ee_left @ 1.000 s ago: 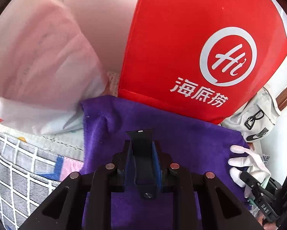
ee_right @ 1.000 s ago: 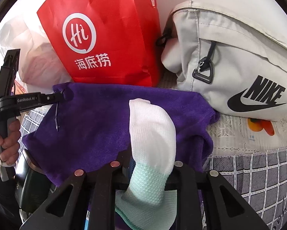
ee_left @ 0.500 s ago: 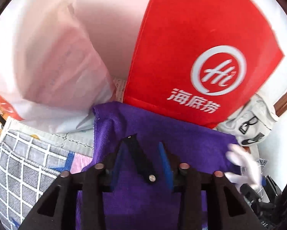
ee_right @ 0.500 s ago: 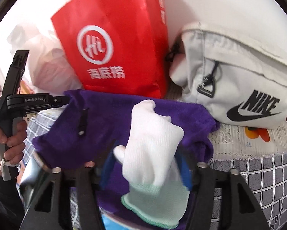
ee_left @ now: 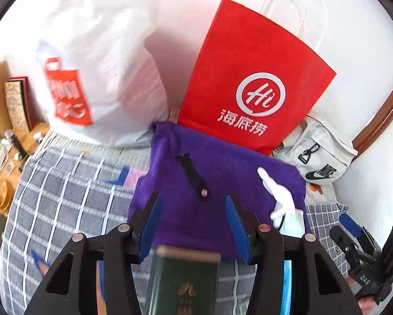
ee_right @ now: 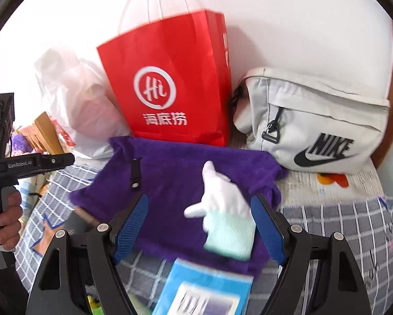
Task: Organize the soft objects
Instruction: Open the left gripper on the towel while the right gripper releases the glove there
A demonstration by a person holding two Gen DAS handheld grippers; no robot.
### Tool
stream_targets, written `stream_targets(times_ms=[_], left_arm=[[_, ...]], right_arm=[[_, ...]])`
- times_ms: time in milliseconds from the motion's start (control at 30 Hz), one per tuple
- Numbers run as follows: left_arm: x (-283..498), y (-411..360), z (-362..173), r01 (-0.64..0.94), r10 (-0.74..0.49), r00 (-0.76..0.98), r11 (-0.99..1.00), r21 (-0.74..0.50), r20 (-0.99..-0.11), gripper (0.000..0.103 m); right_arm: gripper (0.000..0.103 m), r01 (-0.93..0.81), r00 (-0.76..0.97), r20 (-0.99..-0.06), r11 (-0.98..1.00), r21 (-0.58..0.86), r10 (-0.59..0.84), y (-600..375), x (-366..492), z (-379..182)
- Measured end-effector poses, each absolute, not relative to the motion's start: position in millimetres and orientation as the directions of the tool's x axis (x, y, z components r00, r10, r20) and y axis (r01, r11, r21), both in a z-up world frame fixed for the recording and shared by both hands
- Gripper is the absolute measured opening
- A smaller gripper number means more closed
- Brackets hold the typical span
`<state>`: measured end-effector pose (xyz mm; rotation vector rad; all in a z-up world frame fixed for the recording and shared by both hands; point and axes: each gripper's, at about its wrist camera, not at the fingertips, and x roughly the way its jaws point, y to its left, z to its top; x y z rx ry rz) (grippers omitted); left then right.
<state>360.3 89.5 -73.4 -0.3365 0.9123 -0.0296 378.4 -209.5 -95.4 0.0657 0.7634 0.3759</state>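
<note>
A purple towel (ee_left: 222, 183) (ee_right: 175, 181) lies spread on the checked bed cover. A short black strap (ee_left: 192, 174) (ee_right: 135, 172) lies on its left part. A white glove with a pale green cuff (ee_right: 224, 211) (ee_left: 281, 199) lies on its right part. My left gripper (ee_left: 193, 223) is open and empty, just behind the strap. My right gripper (ee_right: 199, 223) is open and empty, with the glove lying between its blue pads but free of them.
A red paper bag (ee_left: 251, 89) (ee_right: 170, 84) stands behind the towel, a white plastic bag (ee_left: 96, 78) to its left, a white Nike bag (ee_right: 314, 123) to its right. A dark green book (ee_left: 183, 281) and a blue box (ee_right: 204, 291) lie close under the grippers.
Both grippers opened and pulled back. The left let go of the black strap and the right let go of the glove; both now lie on the towel.
</note>
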Motion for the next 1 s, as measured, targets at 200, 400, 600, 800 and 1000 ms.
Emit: stream_targets(times_ms=[200, 400, 600, 800, 1000], left_arm=[[305, 87, -75, -0.114, -0.138, 0.610, 0.959, -0.260, -0.780, 0.051], [247, 87, -102, -0.103, -0.176, 0.566, 0.954, -0.281, -0.805, 0.055], [192, 91, -138, -0.118, -0.220, 0.516, 0.939, -0.323, -0.828, 0.063], [160, 88, -168, -0.104, -0.292, 0.488, 0.916, -0.387, -0.822, 0.068], [147, 77, -190, -0.082, -0.321, 0.483, 0.910, -0.407, -0.814, 0.073]], right_arm=[[0.080, -0.308, 0.647, -0.667, 0.927, 0.217, 0.371, -201, 316, -95], [0.080, -0.329, 0.631, -0.682, 0.923, 0.197, 0.371, -191, 248, -106], [0.080, -0.331, 0.617, -0.683, 0.917, 0.223, 0.390, -193, 194, -119], [0.080, -0.335, 0.605, -0.684, 0.909, 0.246, 0.408, -195, 157, -132], [0.080, -0.339, 0.583, -0.694, 0.903, 0.265, 0.423, -193, 136, -148]])
